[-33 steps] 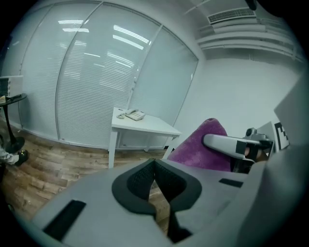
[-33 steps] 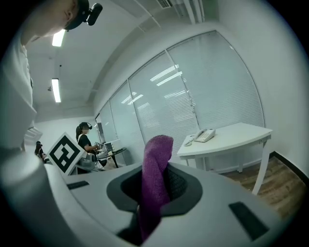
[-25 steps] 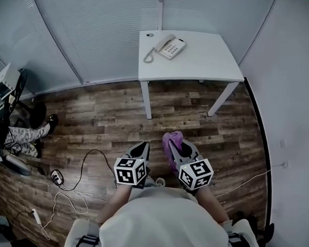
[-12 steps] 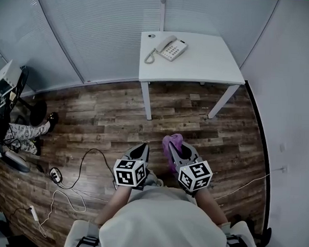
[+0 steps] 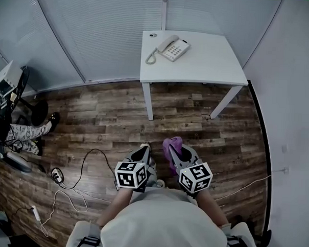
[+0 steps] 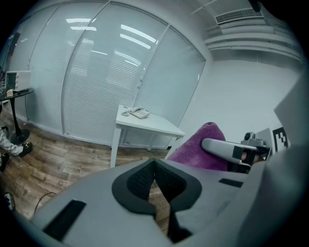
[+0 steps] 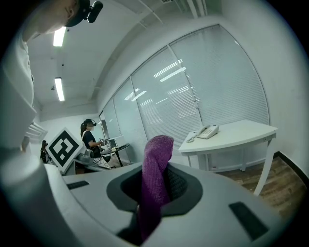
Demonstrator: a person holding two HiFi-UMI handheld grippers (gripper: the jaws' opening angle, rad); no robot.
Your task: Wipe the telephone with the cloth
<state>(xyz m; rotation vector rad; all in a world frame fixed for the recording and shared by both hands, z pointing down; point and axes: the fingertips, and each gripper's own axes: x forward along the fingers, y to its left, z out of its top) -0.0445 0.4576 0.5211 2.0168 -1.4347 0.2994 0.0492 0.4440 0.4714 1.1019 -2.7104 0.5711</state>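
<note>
The left gripper (image 6: 154, 168) has its jaws pressed fully together with nothing between them, the dark pads meeting along a single seam. Just beside it, on its right, the right gripper (image 7: 159, 185) is clamped on the purple cloth (image 7: 157, 157), which stands up from between the pads and folds over past the tips; the rest of it hangs down behind the jaws. Both grippers are held close in front of the person's body, side by side, pointing forward and a little downward over the wooden floor (image 5: 108, 123). The telephone (image 5: 172, 47) lies well ahead of both grippers, out of their reach, on the white bench (image 5: 213, 64). It sits on the far left part of the benchtop as seen from the grippers, its handset on the cradle and its coiled cord trailing off to the left. Behind the bench runs a wall of closed blinds (image 5: 107, 31). Off to the left of the left gripper, loose cables (image 5: 72, 186) curl across the floor, and farther left a seated person's legs (image 5: 26, 135) show at the edge.
</note>
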